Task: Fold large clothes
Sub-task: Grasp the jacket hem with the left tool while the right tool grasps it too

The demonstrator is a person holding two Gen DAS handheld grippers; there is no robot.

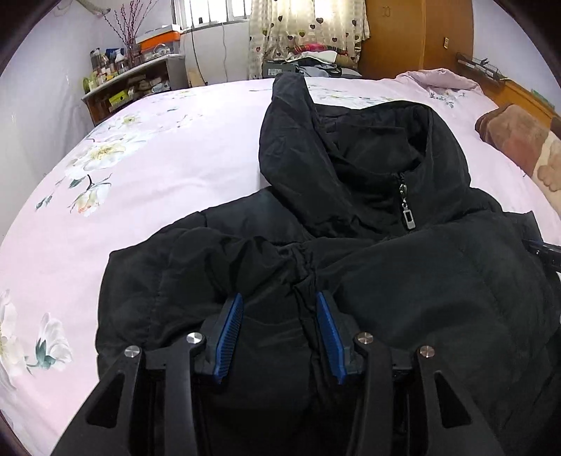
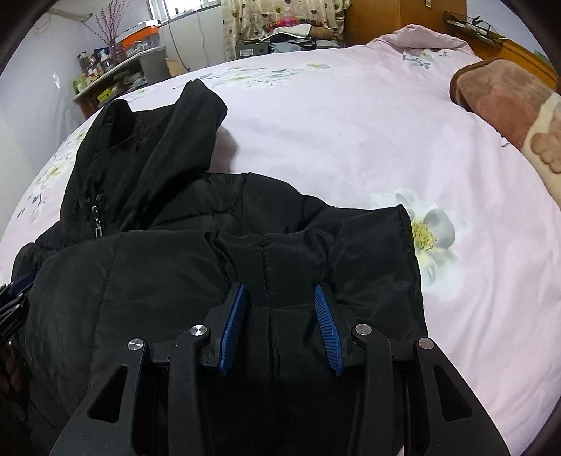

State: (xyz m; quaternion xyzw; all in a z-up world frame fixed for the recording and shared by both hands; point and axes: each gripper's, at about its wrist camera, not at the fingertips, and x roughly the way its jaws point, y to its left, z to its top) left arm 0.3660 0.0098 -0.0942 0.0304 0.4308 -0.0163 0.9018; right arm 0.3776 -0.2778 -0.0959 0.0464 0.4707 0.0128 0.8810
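Note:
A black padded hooded jacket (image 1: pixel 385 245) lies on the pink flowered bed sheet (image 1: pixel 157 168), hood toward the far side, zipper pull showing at the collar. My left gripper (image 1: pixel 278 298) has its blue-padded jaws apart with a thick bunch of jacket fabric between them near the left edge. My right gripper (image 2: pixel 280 289) has its jaws apart the same way, with folded jacket (image 2: pixel 175 263) fabric between them near the right edge. Whether either one pinches the cloth I cannot tell. The right gripper's tip shows at the right edge of the left wrist view (image 1: pixel 547 250).
A brown and beige blanket (image 2: pixel 508 105) lies at the bed's right end. A cluttered shelf (image 1: pixel 133 80) stands by the far left wall. Piled clothes (image 1: pixel 315 59) sit under the curtain beyond the bed. A wooden wardrobe (image 1: pixel 413 31) stands at the back right.

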